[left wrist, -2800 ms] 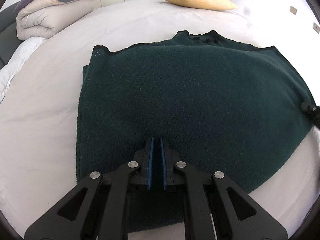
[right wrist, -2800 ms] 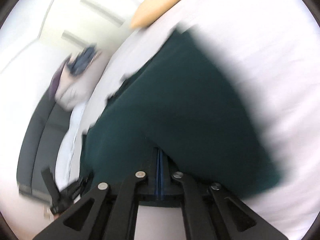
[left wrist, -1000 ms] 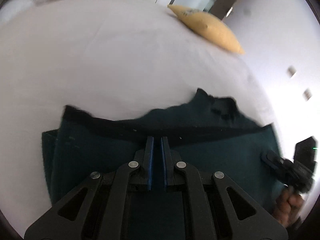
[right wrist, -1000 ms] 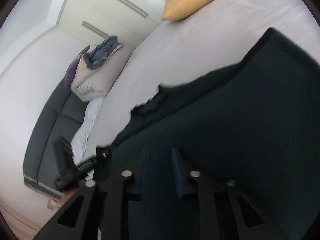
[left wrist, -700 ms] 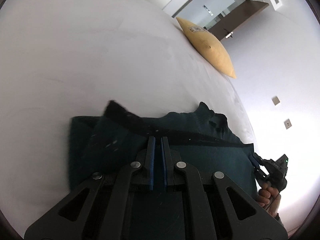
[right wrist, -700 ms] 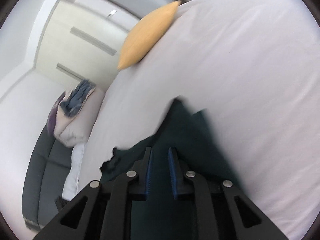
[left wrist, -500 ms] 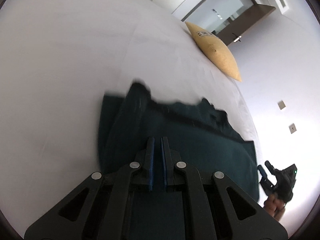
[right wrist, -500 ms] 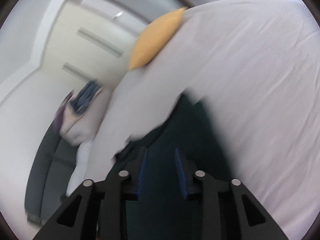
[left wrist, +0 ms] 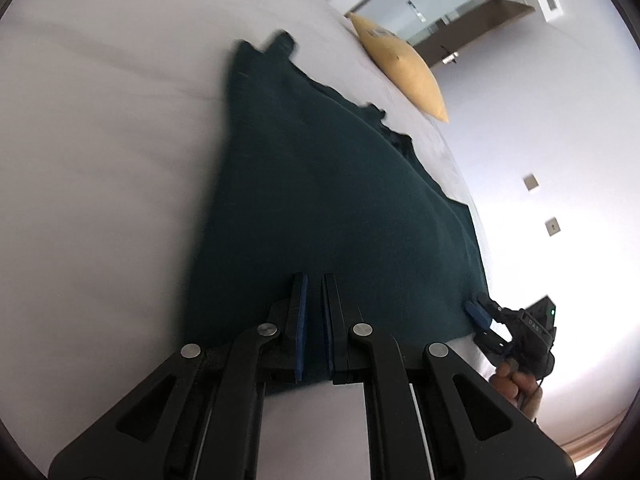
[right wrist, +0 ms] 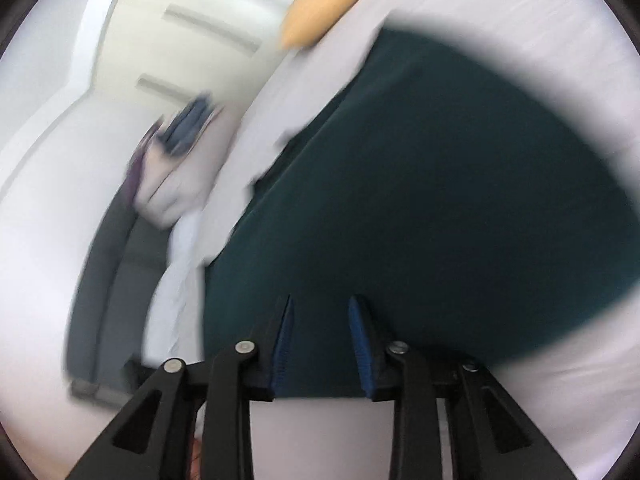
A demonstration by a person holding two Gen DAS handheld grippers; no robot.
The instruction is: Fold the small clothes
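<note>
A dark green knit sweater [left wrist: 340, 200] lies spread on the white bed [left wrist: 100, 160], its neck toward the far end. My left gripper [left wrist: 314, 280] sits at the sweater's near edge, its jaws shut to a narrow slit with the fabric in it. My right gripper [left wrist: 478, 308], held by a hand [left wrist: 516, 388], is at the near right corner of the sweater. In the blurred right wrist view the right gripper [right wrist: 322, 304] has its pads apart and closing. The sweater [right wrist: 440, 200] edge lies between them, and the pads are not pressing on it.
A yellow pillow [left wrist: 400, 68] lies at the far end of the bed, near a doorway. A folded duvet pile [right wrist: 172, 176] and a dark sofa [right wrist: 100, 300] stand off the bed's left side. A white wall [left wrist: 560, 160] runs along the right.
Both grippers have drawn back from the sweater's far edge to its near edge, and the views have rolled. The right jaws stand wider apart than a second ago. The left jaws look the same.
</note>
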